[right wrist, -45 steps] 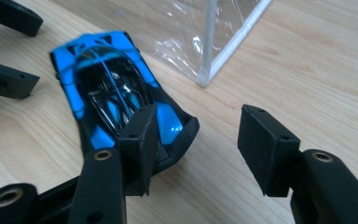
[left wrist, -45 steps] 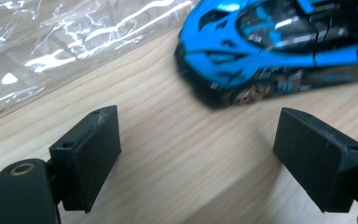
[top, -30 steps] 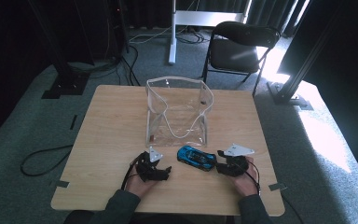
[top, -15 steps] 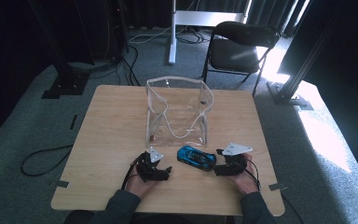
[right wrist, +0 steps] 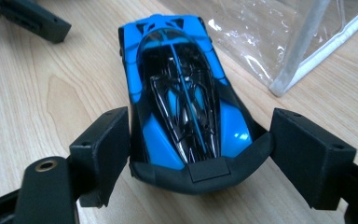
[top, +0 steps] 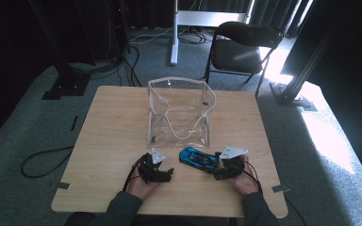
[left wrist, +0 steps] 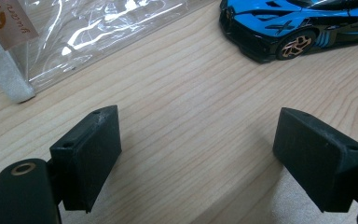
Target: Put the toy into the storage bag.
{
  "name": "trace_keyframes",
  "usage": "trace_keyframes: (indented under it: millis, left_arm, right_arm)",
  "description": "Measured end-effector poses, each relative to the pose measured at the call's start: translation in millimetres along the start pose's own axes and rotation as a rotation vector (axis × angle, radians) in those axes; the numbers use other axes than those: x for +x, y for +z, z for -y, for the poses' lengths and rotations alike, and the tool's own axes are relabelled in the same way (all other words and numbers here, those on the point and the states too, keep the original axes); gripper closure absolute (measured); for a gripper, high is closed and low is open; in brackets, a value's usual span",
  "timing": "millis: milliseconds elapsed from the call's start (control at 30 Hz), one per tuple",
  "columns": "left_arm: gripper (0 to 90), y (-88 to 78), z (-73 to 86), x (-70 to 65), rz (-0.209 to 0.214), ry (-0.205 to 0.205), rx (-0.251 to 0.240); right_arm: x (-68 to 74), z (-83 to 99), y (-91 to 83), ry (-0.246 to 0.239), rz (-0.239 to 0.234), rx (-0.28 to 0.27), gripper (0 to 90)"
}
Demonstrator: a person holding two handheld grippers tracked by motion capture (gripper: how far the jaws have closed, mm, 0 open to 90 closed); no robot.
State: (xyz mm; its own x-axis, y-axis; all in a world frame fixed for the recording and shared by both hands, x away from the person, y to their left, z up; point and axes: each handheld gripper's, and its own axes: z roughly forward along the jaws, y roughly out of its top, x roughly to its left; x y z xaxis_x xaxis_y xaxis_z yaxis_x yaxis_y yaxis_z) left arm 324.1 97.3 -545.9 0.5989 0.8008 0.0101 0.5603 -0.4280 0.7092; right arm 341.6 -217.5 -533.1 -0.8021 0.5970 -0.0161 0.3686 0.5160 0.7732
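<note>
A blue and black toy car (top: 198, 157) (right wrist: 182, 107) lies on the wooden table (top: 113, 122), just in front of a clear plastic bag (top: 179, 113) that stands open at the top. My right gripper (top: 216, 172) (right wrist: 200, 154) sits at the car's rear. Its jaws have just been opening and stand open, with the car's tail between the pads. My left gripper (top: 167, 174) (left wrist: 198, 154) rests open over bare wood to the left of the car (left wrist: 298, 23), nothing between its jaws. A corner of the bag (left wrist: 98, 32) lies ahead of it.
A black folding chair (top: 245, 47) and a white stand (top: 174, 33) are on the carpet beyond the table's far edge. Cables lie on the floor at the left. The bag's edge (right wrist: 284, 37) lies close on the car's right in the right gripper view.
The right gripper's jaws look a little wider around the car's rear. The car and the left hand have kept still.
</note>
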Motion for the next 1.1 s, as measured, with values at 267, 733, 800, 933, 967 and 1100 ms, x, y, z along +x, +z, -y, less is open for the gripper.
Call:
trace_keyframes:
  millis: [267, 733, 800, 933, 967, 1100]
  left_arm:
    - [15.2, 0.0, -0.1, -0.1, -0.001, 0.001, 0.000]
    - [15.2, 0.1, -0.2, -0.3, -0.001, 0.001, 0.000]
    - [15.2, 0.1, -0.2, -0.3, -0.001, 0.001, 0.000]
    - [15.2, 0.1, -0.2, -0.3, -0.001, 0.001, 0.001]
    - [15.2, 0.1, -0.2, -0.3, -0.001, 0.001, 0.000]
    - [15.2, 0.1, -0.2, -0.3, -0.001, 0.001, 0.000]
  right_arm:
    - [-1.6, 9.7, 10.2, -0.023, -0.014, 0.040, 19.4]
    - [-4.0, 5.8, 16.6, -0.070, -0.034, 0.044, 20.8]
    - [-3.7, 5.8, 16.4, -0.075, -0.033, 0.043, 21.2]
    - [-3.2, 7.1, 13.6, -0.068, -0.048, 0.020, 22.9]
    - [-2.6, 7.2, 13.4, -0.070, -0.045, 0.018, 23.0]
    - [-0.1, 5.6, 8.4, -0.062, -0.052, -0.022, 23.6]
